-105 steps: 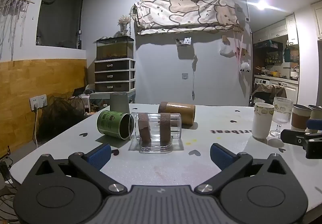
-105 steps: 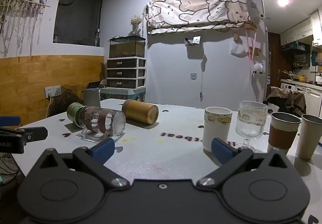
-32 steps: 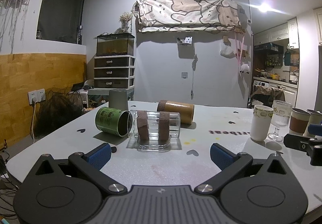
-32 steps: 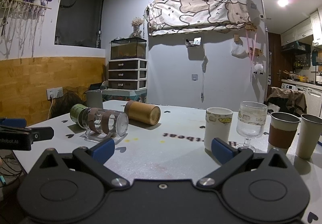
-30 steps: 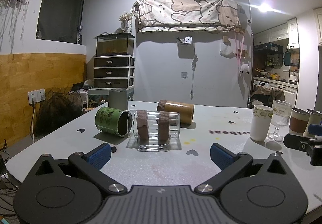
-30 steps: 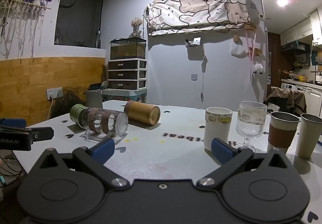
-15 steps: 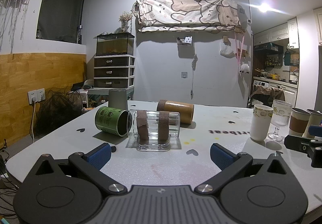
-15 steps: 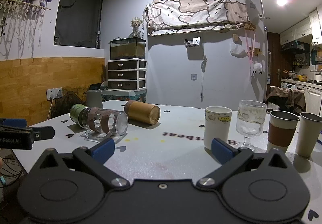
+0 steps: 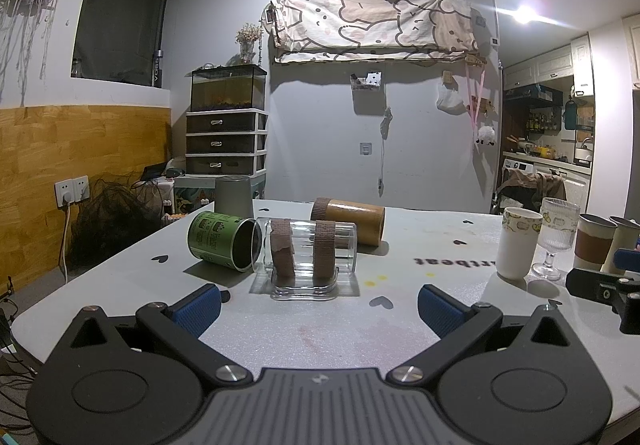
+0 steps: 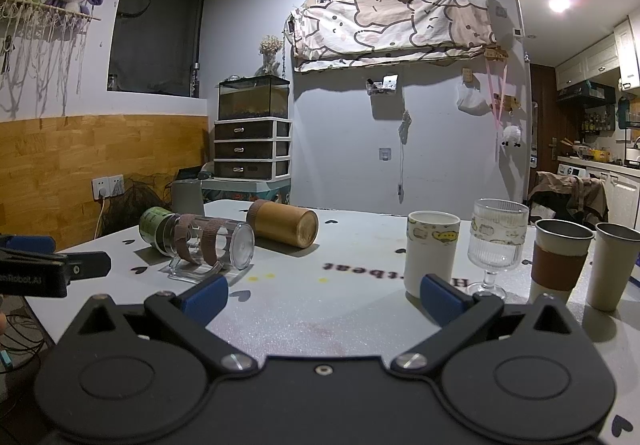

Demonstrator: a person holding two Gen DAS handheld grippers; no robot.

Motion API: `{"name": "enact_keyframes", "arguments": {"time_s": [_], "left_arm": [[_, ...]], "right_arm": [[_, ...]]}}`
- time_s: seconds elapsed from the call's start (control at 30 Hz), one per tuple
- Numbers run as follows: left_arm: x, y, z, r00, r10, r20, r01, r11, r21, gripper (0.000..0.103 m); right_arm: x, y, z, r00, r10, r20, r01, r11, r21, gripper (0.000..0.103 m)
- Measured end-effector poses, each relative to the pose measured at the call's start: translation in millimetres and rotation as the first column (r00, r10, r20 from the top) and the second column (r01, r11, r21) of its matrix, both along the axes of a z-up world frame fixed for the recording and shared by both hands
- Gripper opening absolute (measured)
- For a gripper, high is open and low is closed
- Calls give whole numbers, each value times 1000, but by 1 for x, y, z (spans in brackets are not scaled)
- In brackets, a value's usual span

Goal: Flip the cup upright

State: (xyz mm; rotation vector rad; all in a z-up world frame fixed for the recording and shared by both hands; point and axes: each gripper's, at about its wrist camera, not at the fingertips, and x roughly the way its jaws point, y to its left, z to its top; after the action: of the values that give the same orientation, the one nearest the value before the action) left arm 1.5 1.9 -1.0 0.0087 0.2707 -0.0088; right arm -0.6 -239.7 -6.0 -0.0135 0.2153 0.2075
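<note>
The left gripper (image 9: 319,305) hangs over the near edge of the white table (image 9: 340,333), jaws spread wide with nothing between them. The right gripper (image 10: 323,296) is likewise released and empty, low over the near edge further right; its body hides the strip of table beneath it.

Just beyond the left gripper, toward the table's left side, a clear glass cup (image 9: 305,248) with two brown bands lies on its side, its flat handle pressed to the surface. A green cup (image 9: 222,239) lies tipped just behind it to the left, touching or nearly so; the contact is hard to judge. A brown cylindrical cup (image 9: 349,220) lies behind, partly hidden by the glass.

Toward the right edge a white cup (image 10: 431,252), a ribbed goblet (image 10: 496,245) and two sleeved tumblers (image 10: 560,260) stand upright. At the far left corner a grey cup (image 9: 234,196) stands mouth down, its base hidden.
</note>
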Motion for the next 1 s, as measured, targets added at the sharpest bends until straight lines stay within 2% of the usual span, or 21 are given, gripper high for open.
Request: {"name": "enact_keyframes", "arguments": {"time_s": [0.7, 0.87, 1.0], "left_arm": [[4, 2, -5, 1000, -18, 11, 18, 999, -27, 103], [23, 15, 8, 999, 35, 12, -35, 998, -45, 103], [58, 33, 20, 995, 99, -15, -100, 993, -70, 103]], "right_arm": [[-2, 0, -1, 1000, -1, 4, 1, 1000, 1, 103], [-11, -5, 5, 1000, -1, 15, 1, 1000, 2, 103], [-13, -5, 4, 1000, 0, 16, 0, 1000, 3, 103]]}}
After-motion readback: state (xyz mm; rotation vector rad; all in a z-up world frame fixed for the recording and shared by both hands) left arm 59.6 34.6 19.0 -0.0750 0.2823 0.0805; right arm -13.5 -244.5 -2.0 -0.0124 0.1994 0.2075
